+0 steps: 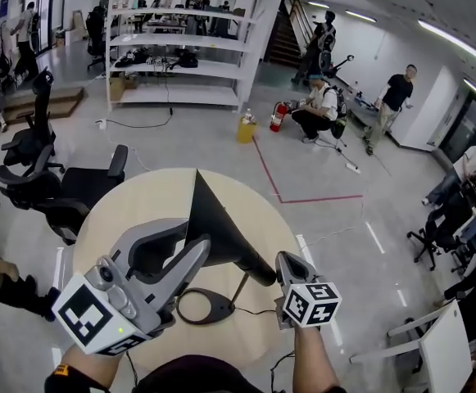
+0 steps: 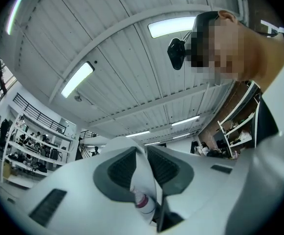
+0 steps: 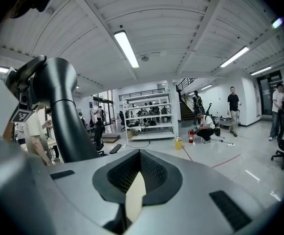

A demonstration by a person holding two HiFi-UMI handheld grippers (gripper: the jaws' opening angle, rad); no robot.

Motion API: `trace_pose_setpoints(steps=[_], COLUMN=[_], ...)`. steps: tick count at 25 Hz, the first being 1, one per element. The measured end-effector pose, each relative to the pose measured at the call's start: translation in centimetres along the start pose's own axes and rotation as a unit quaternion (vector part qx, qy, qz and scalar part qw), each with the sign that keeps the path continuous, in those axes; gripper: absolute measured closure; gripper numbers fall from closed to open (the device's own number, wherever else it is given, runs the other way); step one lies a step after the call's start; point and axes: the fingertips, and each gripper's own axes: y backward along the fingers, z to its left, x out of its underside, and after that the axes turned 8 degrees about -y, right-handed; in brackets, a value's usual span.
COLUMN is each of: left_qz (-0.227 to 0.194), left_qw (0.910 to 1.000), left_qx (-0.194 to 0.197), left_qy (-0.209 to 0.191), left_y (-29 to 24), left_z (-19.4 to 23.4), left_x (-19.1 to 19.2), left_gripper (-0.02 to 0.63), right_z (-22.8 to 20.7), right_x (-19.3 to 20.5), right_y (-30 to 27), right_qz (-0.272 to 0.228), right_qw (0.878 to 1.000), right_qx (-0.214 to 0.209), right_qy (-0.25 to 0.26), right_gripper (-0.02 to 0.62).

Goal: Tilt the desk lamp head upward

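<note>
- While the left tongs (image 1: pixel 198 240) sit low on the left of the head view, they're clamped on the rim of the lamp head (image 1: pixel 213 228), a black cone.
- In the left gripper view the left tongs (image 2: pixel 141 148) point up at the ceiling. The shade wall runs between the pads, white on one side and dark on the other, and the pads look pressed onto it.
- The lamp head hangs tilted over the round bench (image 1: pixel 139 203), wide end up and away, narrow end down near the right tongs (image 1: pixel 287 260).
- The base (image 1: pixel 205 307) is flat on the bench near the front edge, with a thin stem going up to the narrow end.
- In their own view the right tongs (image 3: pixel 140 153) are closed with the tips meeting. Nothing is in them, and only a sliver of pale bench shows through the slit behind the tips.
- That view has the lamp head (image 3: pixel 58 106) off to the left of the tongs, not between them.
- I can't tell from the head view if the right tongs actually touch the lamp, but they're just beside the narrow end.
- Background stuff: a black chair (image 1: pixel 65 191) left of the bench, a white rack (image 1: pixel 180 47) at the back, a red extinguisher (image 1: pixel 278 117) on the floor and a crouching person (image 1: pixel 319 109) next to it.
</note>
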Motion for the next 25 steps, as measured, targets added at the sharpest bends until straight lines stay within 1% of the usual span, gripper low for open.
trace_pose_setpoints(steps=[4, 6, 8, 10, 12, 14, 19, 22, 25], left_qz=[-0.007, -0.013, -0.018, -0.020, -0.017, -0.018, -0.022, -0.029, -0.036], left_qw=[0.9999, 0.9998, 0.9997, 0.9996, 0.9998, 0.9998, 0.9997, 0.9994, 0.9986], left_qx=[0.007, 0.009, 0.014, 0.016, 0.011, 0.009, 0.013, 0.010, -0.008], left_qy=[0.004, 0.008, 0.010, 0.008, 0.007, 0.007, 0.005, 0.017, 0.039], left_y=[-0.7, -0.9, -1.1, -1.2, -1.0, -0.7, 0.2, 1.9, 4.2], left_z=[-0.6, -0.6, -0.9, -1.0, -0.6, -0.3, -1.1, -1.0, -0.4], left_x=[-0.1, -0.2, -0.4, -0.6, -0.5, -0.6, -0.9, -0.7, -0.8], left_gripper=[0.489, 0.491, 0.491, 0.491, 0.491, 0.491, 0.489, 0.489, 0.489], right_z=[-0.1, -0.3, 0.1, 1.6, 3.1, 3.8, 3.5, 3.3, 3.0], right_x=[1.3, 3.1, 5.4, 7.1, 7.7, 7.8, 8.3, 9.0, 9.5], right_y=[-0.3, -0.7, -0.9, -1.5, -2.4, -2.8, -2.4, -2.1, -1.0], right_qz=[0.018, 0.044, 0.070, 0.089, 0.092, 0.093, 0.097, 0.097, 0.097], right_qw=[1.000, 0.999, 0.998, 0.996, 0.995, 0.995, 0.995, 0.995, 0.995], right_qx=[0.004, 0.006, -0.006, -0.016, -0.020, -0.024, -0.013, 0.001, 0.017], right_qy=[0.010, 0.010, 0.001, 0.018, 0.026, 0.020, 0.016, 0.010, -0.003], right_gripper=[0.580, 0.580, 0.580, 0.578, 0.578, 0.578, 0.578, 0.578, 0.578])
